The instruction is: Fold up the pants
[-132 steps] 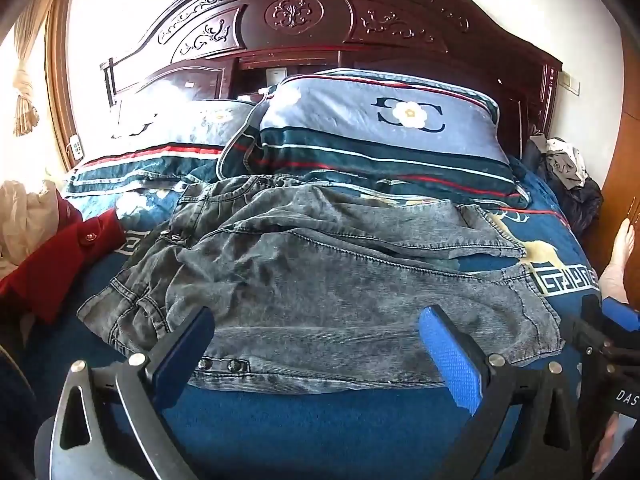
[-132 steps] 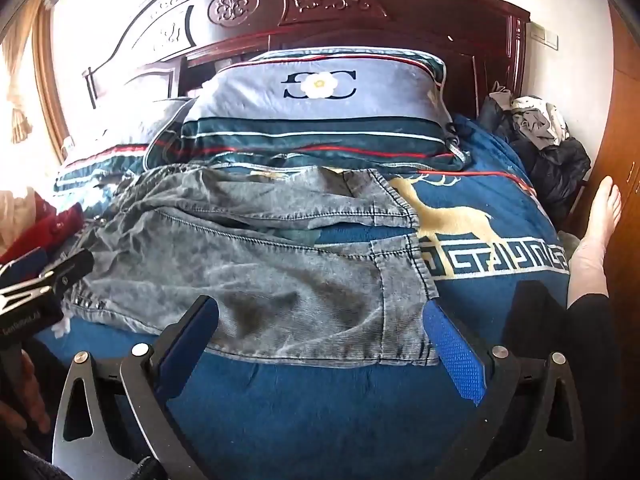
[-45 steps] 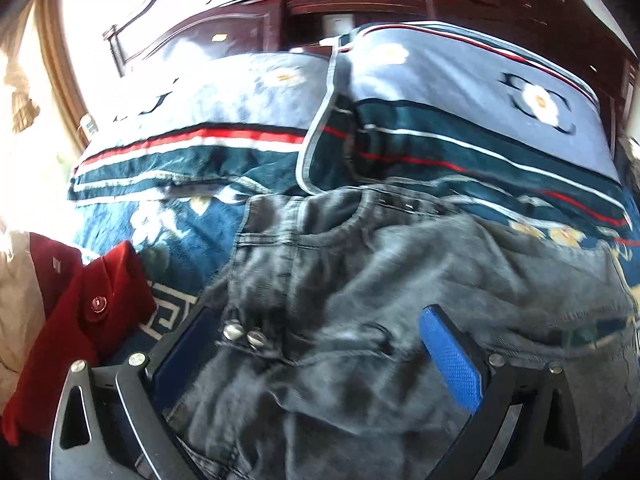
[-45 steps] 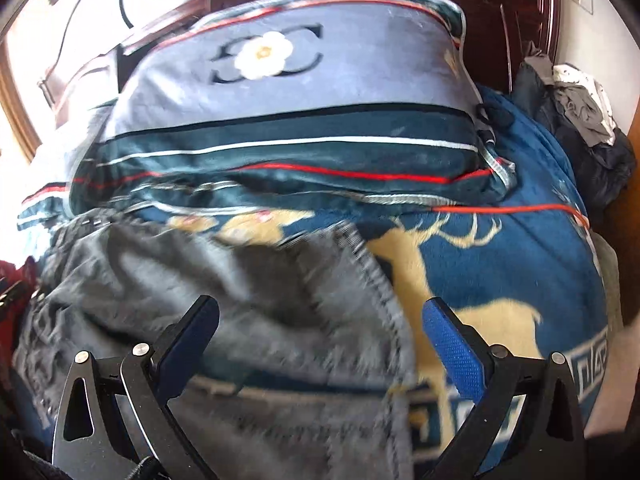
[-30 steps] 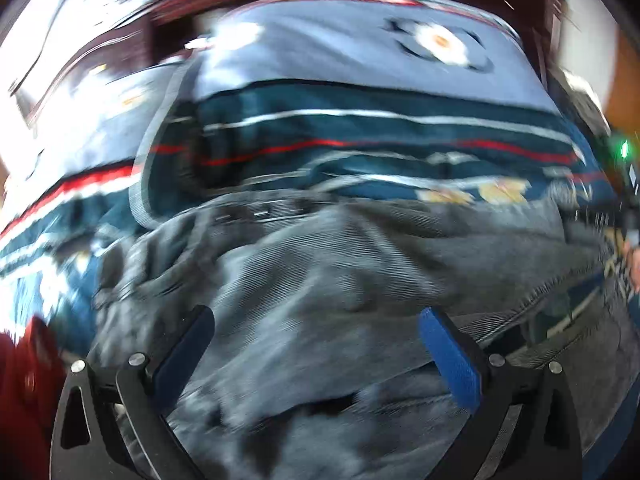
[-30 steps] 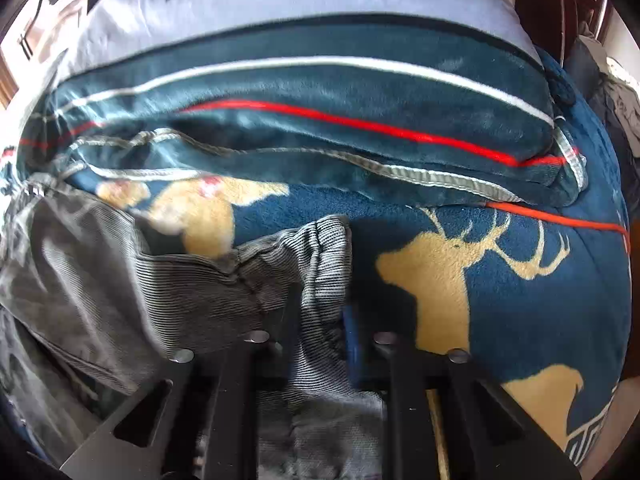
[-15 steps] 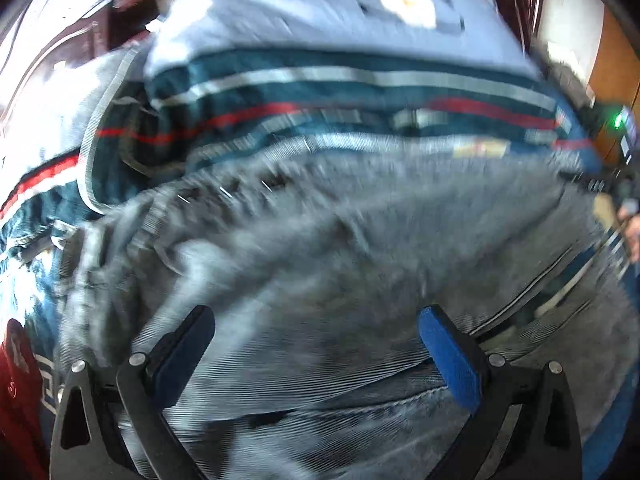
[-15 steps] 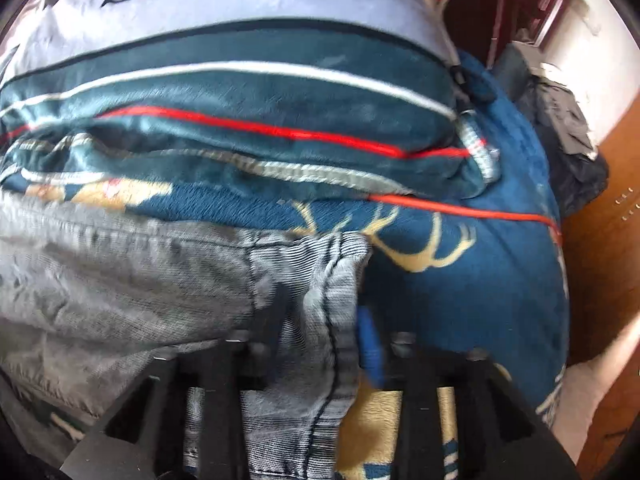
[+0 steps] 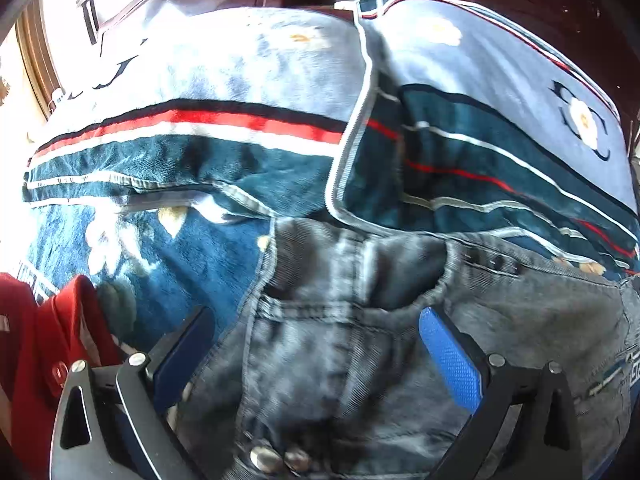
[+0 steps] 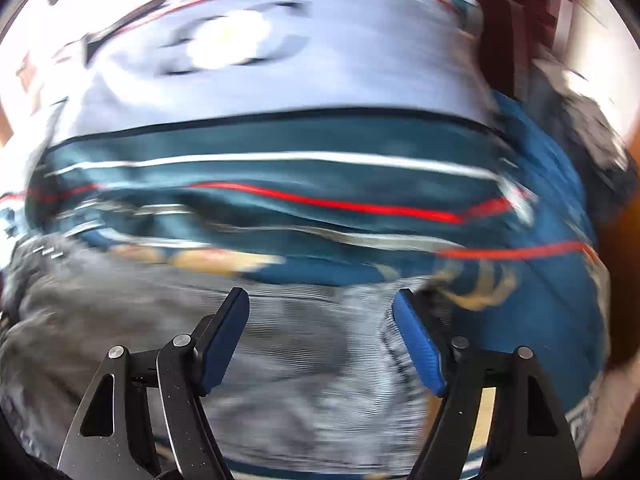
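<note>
Right now the gray pants (image 9: pixel 400 320) lie spread on the bed (image 9: pixel 192 256), on its blue blanket, with the top part near the pillows.

From the left wrist camera, the left tool (image 9: pixel 316 344) is spread wide over the waist of the pants. Its left finger sits just off the left edge of the pants, over the blue blanket. Its right finger is over the gray cloth. The waist and a pocket lie between the two fingers. Two shiny buttons (image 9: pixel 280 460) show at the near edge. A red cloth (image 9: pixel 44 352) lies to the left, beside the tool. Two striped pillows (image 9: pixel 480 140) lie on the far side, just past the pants.

The right wrist camera's picture is blurry. The right tool (image 10: pixel 320 332) is spread apart too, but less wide. It is over the right end of the pants (image 10: pixel 280 352). The gray cloth lies between and under its fingers, and nothing is pinched. A big striped pillow (image 10: pixel 280 120) is on the far side.
</note>
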Available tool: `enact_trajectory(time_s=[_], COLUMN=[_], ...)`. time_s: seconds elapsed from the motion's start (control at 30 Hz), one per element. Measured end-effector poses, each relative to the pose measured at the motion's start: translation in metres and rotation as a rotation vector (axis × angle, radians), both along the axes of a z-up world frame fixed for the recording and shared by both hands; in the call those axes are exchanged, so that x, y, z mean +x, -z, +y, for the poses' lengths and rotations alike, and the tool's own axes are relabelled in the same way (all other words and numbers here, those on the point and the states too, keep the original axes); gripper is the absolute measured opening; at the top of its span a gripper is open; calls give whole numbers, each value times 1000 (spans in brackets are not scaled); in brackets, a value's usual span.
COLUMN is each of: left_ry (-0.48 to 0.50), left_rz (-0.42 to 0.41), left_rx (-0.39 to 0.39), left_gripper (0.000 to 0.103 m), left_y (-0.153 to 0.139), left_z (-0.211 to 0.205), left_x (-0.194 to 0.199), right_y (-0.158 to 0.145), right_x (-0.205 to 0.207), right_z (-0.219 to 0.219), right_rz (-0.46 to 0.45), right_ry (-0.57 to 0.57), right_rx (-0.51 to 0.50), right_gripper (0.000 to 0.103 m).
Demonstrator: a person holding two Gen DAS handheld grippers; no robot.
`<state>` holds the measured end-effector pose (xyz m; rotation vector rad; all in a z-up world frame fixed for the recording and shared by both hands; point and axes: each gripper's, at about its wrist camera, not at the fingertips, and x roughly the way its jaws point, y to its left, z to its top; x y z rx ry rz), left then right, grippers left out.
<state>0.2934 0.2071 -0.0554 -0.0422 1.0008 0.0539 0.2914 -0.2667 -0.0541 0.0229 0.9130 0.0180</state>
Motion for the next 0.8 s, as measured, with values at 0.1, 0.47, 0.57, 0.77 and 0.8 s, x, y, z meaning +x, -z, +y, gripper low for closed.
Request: enact_trajectory(time_s=[0.1, 0.47, 0.57, 0.77, 0.8], left_ry=[-9, -67, -59, 26, 51], left_rz=[5, 94, 129, 136, 133], left_rx=[8, -18, -25, -38, -58], left_gripper=[103, 103, 103, 67, 45], left_y=[5, 43, 57, 67, 66], left_z=[9, 58, 62, 50, 48], left_x=[13, 62, 73, 88, 90], right_y=[-6, 34, 45, 68, 72], right_x=[8, 44, 53, 73, 74], right_z=[52, 185, 191, 197, 194], right_rz=[8, 78, 84, 152, 177], right_ry=[-190, -541, -556, -553, -549], right_rx=[55, -128, -170, -178, -158], right_gripper=[76, 76, 77, 76, 75])
